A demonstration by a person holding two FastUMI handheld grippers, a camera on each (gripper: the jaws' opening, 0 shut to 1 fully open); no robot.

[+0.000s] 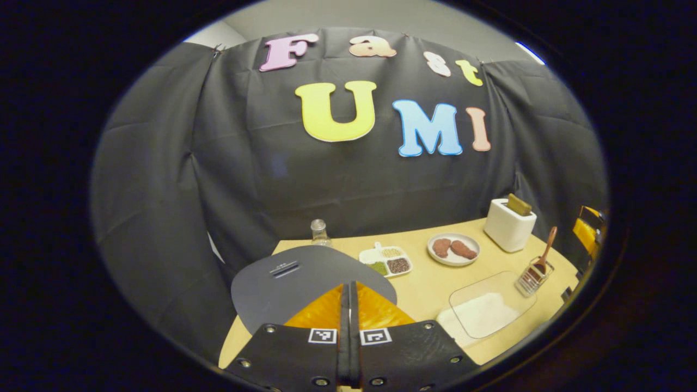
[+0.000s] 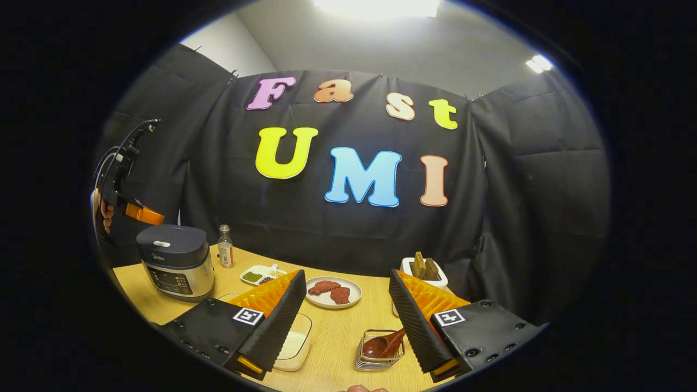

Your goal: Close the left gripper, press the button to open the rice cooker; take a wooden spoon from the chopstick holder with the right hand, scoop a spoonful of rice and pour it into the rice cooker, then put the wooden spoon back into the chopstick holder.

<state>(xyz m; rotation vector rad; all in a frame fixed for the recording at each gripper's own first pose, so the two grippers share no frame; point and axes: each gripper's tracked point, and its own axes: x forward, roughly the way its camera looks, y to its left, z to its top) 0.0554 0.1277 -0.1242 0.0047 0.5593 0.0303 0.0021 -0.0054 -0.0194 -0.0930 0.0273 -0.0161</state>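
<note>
The rice cooker (image 2: pixel 174 260) stands at the table's left with its dark lid (image 1: pixel 288 279) down. My left gripper (image 1: pixel 348 288) hovers just over that lid, its fingers pressed together with nothing between them; in the right gripper view it hangs above the cooker (image 2: pixel 130 207), held by a hand. The wooden spoon (image 2: pixel 384 344) lies bowl-down in the wire chopstick holder (image 2: pixel 375 359), also seen far right (image 1: pixel 536 269). My right gripper (image 2: pixel 346 280) is open, its fingers spread to either side above the holder. A clear box of rice (image 1: pixel 484 311) lies beside the holder.
A plate with two pieces of meat (image 2: pixel 333 291), a divided tray of beans (image 1: pixel 386 260), a small glass bottle (image 2: pixel 225 247) and a white toaster (image 1: pixel 509 224) stand along the back of the wooden table (image 2: pixel 332 332). Black cloth walls close in behind.
</note>
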